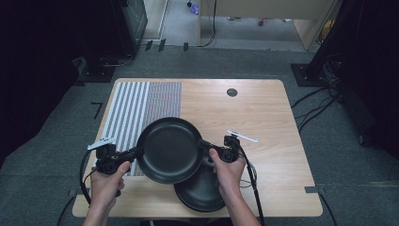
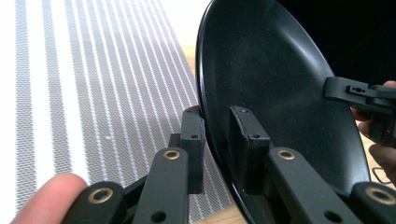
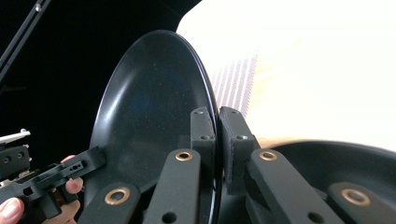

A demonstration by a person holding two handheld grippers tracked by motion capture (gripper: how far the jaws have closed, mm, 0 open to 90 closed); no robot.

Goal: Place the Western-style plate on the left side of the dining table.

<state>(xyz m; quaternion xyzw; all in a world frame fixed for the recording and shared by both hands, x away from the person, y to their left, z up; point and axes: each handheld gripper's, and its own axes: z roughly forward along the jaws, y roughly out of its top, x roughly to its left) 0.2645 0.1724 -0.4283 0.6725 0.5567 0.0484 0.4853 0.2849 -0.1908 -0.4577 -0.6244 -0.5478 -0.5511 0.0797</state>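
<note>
High view: we see a black plate (image 1: 169, 149) held above the table (image 1: 263, 113), over a striped mat (image 1: 136, 106) edge and partly over a second plate (image 1: 202, 193) lying near the front edge. Our left gripper (image 1: 136, 152) is clamped on its left rim, our right gripper (image 1: 203, 143) on its right rim. Both gripper views show jaws pinching the rim.

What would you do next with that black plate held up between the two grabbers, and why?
Probably carry the upper plate sideways toward the striped mat and lower it there. The left gripper and right gripper each pinch opposite rims, so it hangs above a second plate resting on the table, and the mat beside it looks bare.
</note>
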